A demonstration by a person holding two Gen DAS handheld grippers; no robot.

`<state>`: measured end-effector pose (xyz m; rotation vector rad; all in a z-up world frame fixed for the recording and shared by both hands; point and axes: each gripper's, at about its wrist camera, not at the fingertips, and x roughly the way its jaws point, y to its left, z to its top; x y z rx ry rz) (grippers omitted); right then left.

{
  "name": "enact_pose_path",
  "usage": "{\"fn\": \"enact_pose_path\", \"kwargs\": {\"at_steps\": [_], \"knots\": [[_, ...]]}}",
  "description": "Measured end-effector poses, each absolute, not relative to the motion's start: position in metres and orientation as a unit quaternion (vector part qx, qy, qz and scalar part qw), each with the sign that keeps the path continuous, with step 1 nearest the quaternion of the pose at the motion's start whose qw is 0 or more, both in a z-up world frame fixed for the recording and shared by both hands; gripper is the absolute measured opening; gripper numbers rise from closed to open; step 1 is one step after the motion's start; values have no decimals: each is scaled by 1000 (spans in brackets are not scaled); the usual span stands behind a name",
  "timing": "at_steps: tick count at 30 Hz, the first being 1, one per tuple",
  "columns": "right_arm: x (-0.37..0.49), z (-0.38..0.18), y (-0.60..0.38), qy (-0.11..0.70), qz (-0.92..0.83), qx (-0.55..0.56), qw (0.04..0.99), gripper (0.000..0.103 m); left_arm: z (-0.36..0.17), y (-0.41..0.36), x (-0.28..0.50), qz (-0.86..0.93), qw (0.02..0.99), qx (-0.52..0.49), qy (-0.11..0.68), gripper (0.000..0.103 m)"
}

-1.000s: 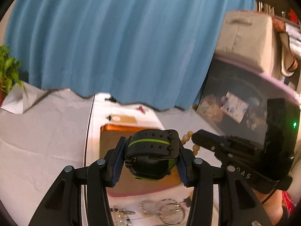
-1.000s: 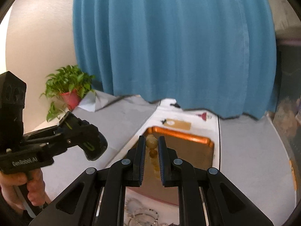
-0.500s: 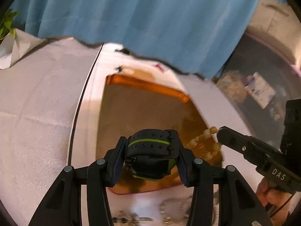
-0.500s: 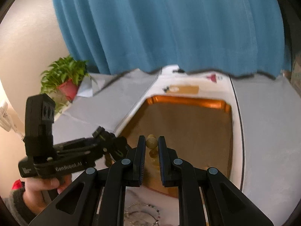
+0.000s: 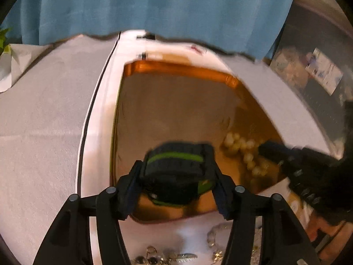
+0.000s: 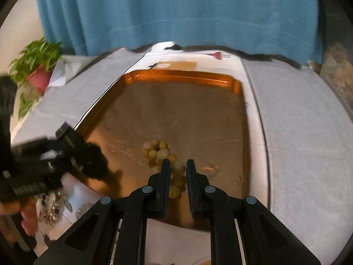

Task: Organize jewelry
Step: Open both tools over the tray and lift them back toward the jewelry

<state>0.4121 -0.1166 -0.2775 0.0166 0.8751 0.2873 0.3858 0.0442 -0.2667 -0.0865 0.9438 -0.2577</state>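
Observation:
My left gripper is shut on a black watch with a green stripe and holds it low over the near end of the copper tray. My right gripper has its jaws slightly apart around the cream bead bracelet, which lies heaped on the tray floor. The beads and the right gripper also show in the left wrist view. The left gripper shows at the left of the right wrist view.
Loose silver jewelry lies on the white cloth in front of the tray; it also shows in the right wrist view. A potted plant stands far left. A blue curtain hangs behind. Grey cloth covers both sides.
Both grippers have dropped toward the tray. The bead bracelet, hanging from the right gripper before, now lies piled on the tray, and the right jaws have opened a little. The left still grips the watch.

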Motion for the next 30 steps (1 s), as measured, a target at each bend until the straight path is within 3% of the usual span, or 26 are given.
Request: {"fn": "enact_pose_path", "kwargs": {"at_steps": [1,2,4,12,16,22,30], "knots": [[411,-276,-118,420,136,10,897,35,-267,42,383,-120,882,-34,454,60],[409,-273,-119,415,140,12,899,57,-266,40,381,-121,883,-31,452,64],[406,-264,-119,402,144,13,904,80,-260,36,374,-128,887,-23,443,73],[375,-242,-120,370,168,25,913,84,-235,43,337,-114,907,-32,404,84],[339,-239,-121,353,165,-8,921,99,-221,41,309,-121,922,-31,368,86],[294,-216,-130,330,170,36,928,100,-198,47,260,-98,934,-86,334,89],[202,-183,-138,310,142,51,939,103,-160,40,182,-94,943,-54,314,96]]}}
